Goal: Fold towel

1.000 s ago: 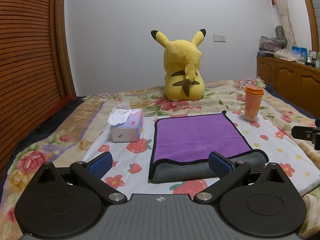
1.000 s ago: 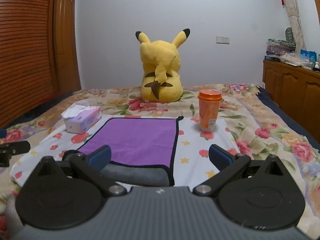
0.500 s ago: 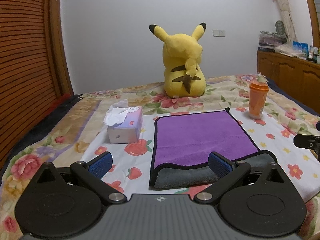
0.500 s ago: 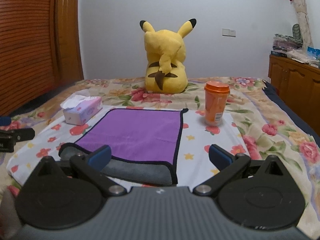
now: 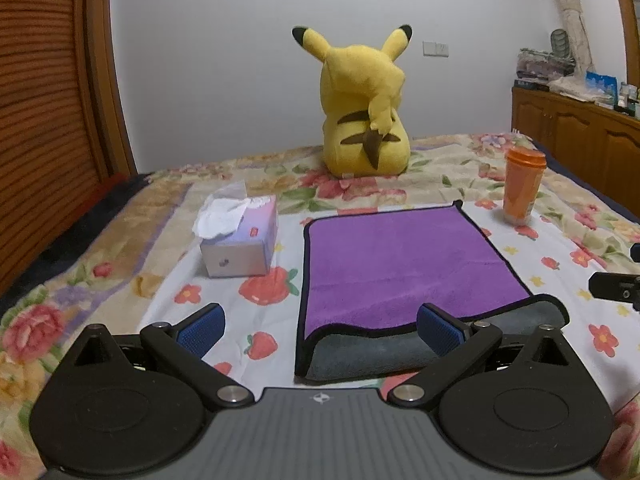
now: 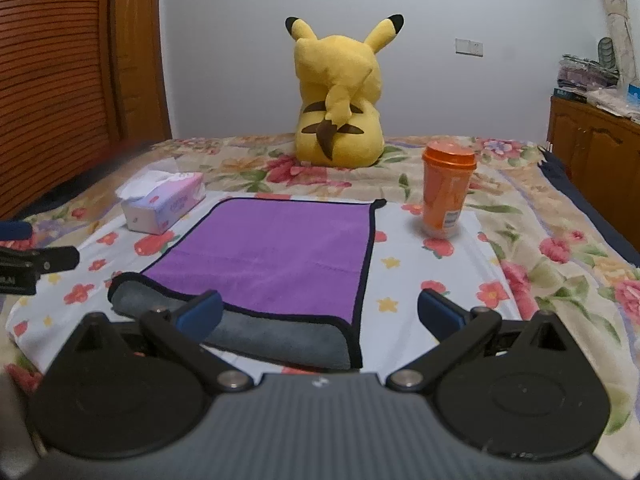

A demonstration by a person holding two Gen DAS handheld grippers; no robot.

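While both grippers stand open and empty, the towel [image 5: 404,264] lies directly ahead, its folded near edge spanning between the left gripper [image 5: 320,330] and the right gripper [image 6: 318,312].

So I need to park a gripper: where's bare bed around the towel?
Free: the strip between towel and cup, and the bed right of the cup. Tighter: between tissue box and towel.
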